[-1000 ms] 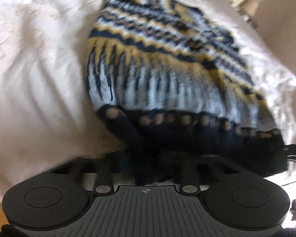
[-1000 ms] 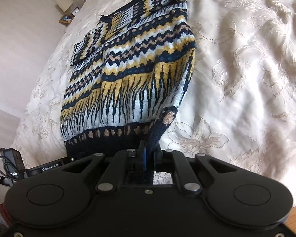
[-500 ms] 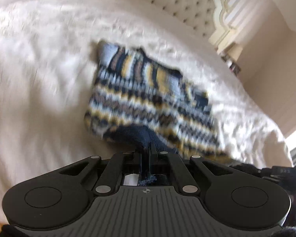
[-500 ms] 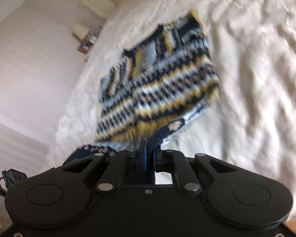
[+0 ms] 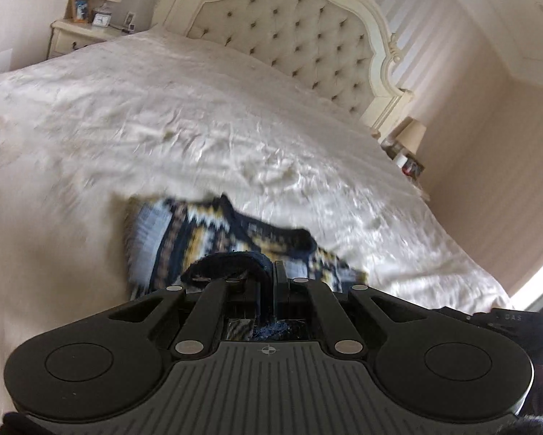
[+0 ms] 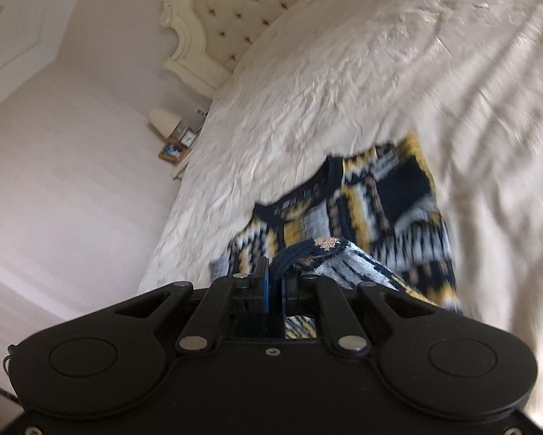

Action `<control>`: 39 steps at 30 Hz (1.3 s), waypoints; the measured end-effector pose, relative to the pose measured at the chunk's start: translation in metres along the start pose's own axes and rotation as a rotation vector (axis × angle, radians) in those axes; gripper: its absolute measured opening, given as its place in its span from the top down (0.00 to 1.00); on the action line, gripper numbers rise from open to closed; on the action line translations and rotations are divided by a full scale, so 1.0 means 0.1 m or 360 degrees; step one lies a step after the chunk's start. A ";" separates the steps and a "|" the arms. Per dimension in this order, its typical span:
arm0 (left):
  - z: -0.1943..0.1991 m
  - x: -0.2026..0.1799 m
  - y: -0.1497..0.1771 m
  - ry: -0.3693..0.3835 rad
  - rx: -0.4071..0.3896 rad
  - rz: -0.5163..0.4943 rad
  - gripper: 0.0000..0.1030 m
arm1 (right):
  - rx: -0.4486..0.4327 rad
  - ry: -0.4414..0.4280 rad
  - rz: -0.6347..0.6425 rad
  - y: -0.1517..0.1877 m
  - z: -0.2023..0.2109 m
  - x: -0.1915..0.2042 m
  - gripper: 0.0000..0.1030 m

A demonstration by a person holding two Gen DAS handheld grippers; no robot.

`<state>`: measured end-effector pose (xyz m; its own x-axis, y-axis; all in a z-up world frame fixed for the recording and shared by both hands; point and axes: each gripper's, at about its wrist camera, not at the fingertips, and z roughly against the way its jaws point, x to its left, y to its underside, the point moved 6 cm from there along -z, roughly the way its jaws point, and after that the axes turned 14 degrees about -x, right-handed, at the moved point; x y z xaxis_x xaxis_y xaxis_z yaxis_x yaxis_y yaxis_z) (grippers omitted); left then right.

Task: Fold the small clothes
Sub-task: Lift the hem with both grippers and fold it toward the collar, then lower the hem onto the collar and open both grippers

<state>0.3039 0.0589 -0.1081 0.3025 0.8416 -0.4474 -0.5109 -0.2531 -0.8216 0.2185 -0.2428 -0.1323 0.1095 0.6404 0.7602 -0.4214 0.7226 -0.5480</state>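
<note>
Clamping the sweater's [image 5: 184,243] navy hem, both grippers [image 5: 271,275] [image 6: 275,278] now higher, hem carried toward the collar.

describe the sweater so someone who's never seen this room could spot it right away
Start at the big bed with the cream tufted headboard and white bedspread. On its near part lies a knitted sweater, the only patterned thing there: navy, yellow and pale blue bands, with its navy hem pinched in both claws.
</note>
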 end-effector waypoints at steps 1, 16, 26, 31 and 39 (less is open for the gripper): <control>-0.10 0.01 -0.05 0.0003 0.0001 -0.0004 0.95 | -0.0003 0.0013 -0.0003 -0.06 -0.11 -0.01 0.88; -1.70 0.49 -0.22 -0.0081 0.0290 0.0058 0.93 | 0.0080 0.0345 -0.0082 -0.46 -1.56 -0.48 0.79; -2.09 0.81 -0.45 -0.0151 0.0216 0.0080 0.52 | 0.0020 0.0442 -0.0079 -0.62 -1.97 -0.68 0.45; -2.03 0.84 -0.64 -0.0160 0.0193 -0.0052 0.49 | -0.0045 0.0439 -0.0005 -0.75 -1.95 -0.62 0.43; -1.60 0.81 -0.29 -0.0150 0.0412 -0.0319 0.37 | 0.0084 0.0486 0.0299 -0.58 -1.70 -0.57 0.32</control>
<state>0.4714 0.0578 -0.1771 0.3482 0.9058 -0.2414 -0.6397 0.0414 -0.7675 0.3898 -0.2764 -0.2035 0.2862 0.8147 0.5043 -0.5048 0.5756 -0.6434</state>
